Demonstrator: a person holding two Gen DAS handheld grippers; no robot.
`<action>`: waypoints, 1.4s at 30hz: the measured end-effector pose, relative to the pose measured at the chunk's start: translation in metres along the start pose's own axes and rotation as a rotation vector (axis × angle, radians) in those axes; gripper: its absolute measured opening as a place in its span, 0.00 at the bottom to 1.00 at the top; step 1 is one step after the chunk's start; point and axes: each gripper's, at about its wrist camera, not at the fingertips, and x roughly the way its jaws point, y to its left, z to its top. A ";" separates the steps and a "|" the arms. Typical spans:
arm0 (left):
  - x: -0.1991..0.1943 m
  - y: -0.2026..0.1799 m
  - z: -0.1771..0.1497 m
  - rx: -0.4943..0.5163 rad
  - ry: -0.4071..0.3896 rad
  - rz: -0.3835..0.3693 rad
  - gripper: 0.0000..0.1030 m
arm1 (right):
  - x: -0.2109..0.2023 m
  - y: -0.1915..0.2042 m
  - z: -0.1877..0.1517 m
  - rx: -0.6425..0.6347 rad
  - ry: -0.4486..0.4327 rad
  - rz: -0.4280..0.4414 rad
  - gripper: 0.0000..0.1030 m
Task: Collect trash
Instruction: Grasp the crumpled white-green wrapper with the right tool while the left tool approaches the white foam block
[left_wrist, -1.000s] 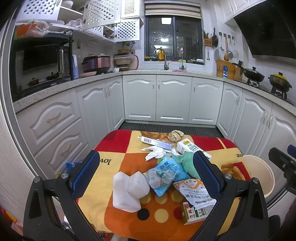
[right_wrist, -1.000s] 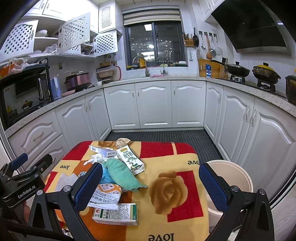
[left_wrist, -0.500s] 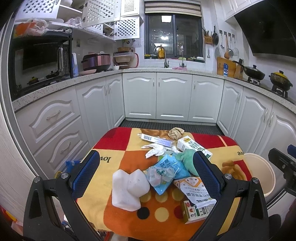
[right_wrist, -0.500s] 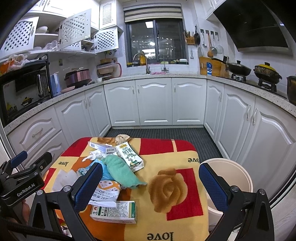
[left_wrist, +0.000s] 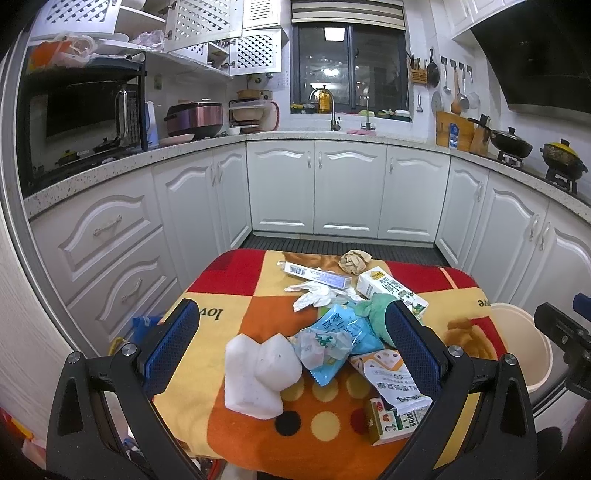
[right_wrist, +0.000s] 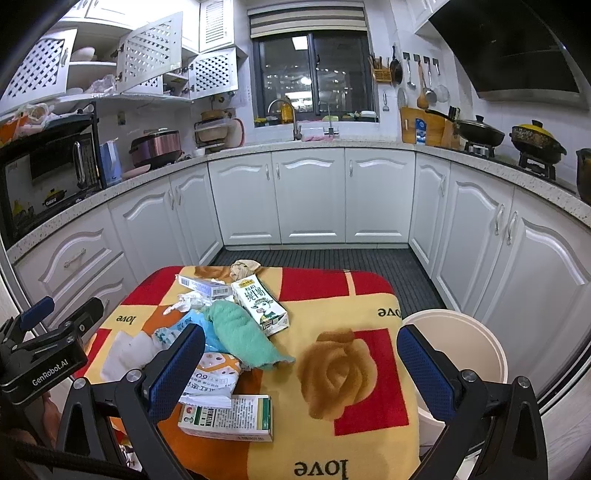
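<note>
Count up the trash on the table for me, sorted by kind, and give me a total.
Cartons and boxes: 3, milk carton, flat barcode box, green and white box
Plastic or paper wrappers: 3, blue packet, clear wrapper, printed bag
Foam blocks: 2
Crumpled paper or tissue: 2, white, brown
Green cloth: 1
Total: 11

In the left wrist view, the left gripper's blue-padded right finger covers part of the crumpled teal cloth and the edge of the printed white paper bag, whose small print cannot be read. The round cream plastic bucket beside the table is partly blocked by the black body of the other gripper. In the right wrist view, the right gripper's blue-padded left finger hides much of the light blue plastic wrapper, and the white foam blocks show only in part.
</note>
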 end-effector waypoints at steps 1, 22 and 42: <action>0.001 0.000 0.000 0.000 0.002 0.000 0.98 | 0.001 0.000 0.000 -0.002 0.003 0.001 1.00; 0.032 0.034 -0.025 0.104 0.239 -0.157 0.98 | 0.041 0.002 -0.013 -0.045 0.149 0.042 1.00; 0.088 0.045 -0.034 0.183 0.356 -0.199 0.97 | 0.129 0.025 -0.002 -0.026 0.347 0.347 0.87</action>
